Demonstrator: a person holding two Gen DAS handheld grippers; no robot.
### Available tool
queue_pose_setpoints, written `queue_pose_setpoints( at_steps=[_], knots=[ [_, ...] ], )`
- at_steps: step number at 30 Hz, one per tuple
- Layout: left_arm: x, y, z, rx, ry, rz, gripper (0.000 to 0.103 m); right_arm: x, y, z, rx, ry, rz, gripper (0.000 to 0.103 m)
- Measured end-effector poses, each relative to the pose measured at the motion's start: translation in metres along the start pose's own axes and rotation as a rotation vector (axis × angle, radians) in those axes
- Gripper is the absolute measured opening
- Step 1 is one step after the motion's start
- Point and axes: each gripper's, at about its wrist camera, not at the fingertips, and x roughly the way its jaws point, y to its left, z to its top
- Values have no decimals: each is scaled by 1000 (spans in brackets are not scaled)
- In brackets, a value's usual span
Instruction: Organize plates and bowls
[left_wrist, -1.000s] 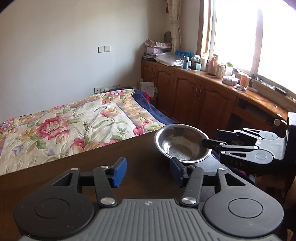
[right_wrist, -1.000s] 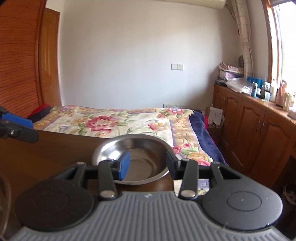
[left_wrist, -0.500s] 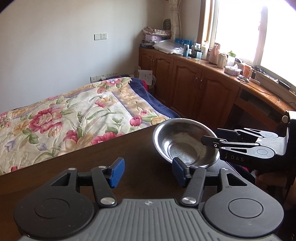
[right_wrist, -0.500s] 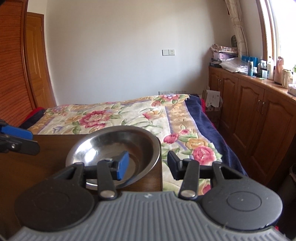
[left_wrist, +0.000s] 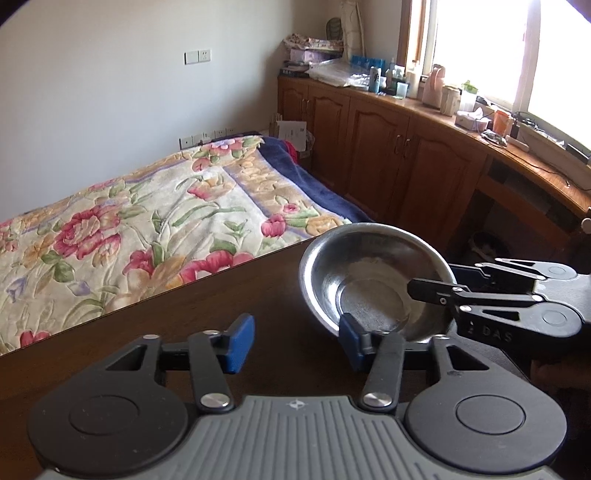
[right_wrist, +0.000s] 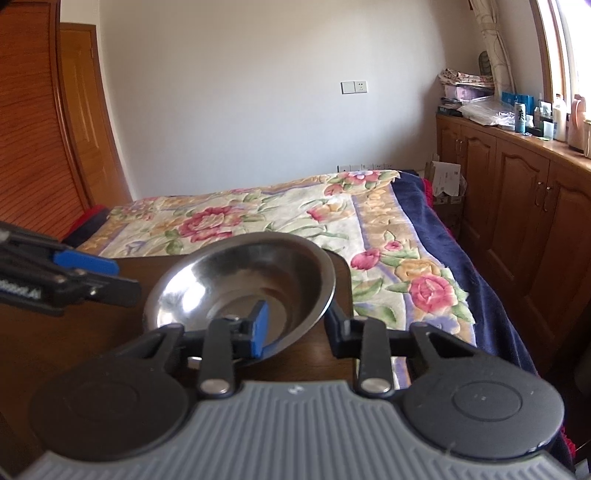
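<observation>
Left wrist view puts the metal bowl (left_wrist: 373, 280) right of centre in the frame, sitting at the corner of the dark wooden table (left_wrist: 207, 317), with your right gripper (left_wrist: 428, 291) coming in from the right edge and one finger reaching over the rim. Your left gripper (left_wrist: 295, 339) is spread wide with nothing between the pads, hanging over bare table just beside the bowl.

Right wrist view shows the same bowl (right_wrist: 243, 280) low in the middle of the frame. Your right gripper (right_wrist: 295, 328) has its jaws apart and straddling the near wall, the blue pad inside, the other finger outside. They look set to pinch but not clamped yet, I'd say.

Progress-wise, this looks like early days: one bowl, no real grip on it, and no stack, rack or plates anywhere in either frame. So pretty much everything is left, as far as I can tell.

Hard to make out: whether the bowl's base is flat on the table or tipped up a bit. The near table surface is blocked by the gripper bodies, and the window (left_wrist: 517, 48) at upper right is blown out white.
</observation>
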Motion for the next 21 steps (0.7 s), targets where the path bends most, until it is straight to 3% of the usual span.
queue_pose_setpoints(
  at_steps=[8,15,21],
  knots=[
    [12,10,4,-51,44,-32,38,0,6,1,-9,15,25,29],
    [16,12,-1,-60,76,-53,18,-1,14,1,-24,29,56,27],
    [8,12,-1,-56,75,-41,15,-3,14,2,-10,37,66,21]
  ],
)
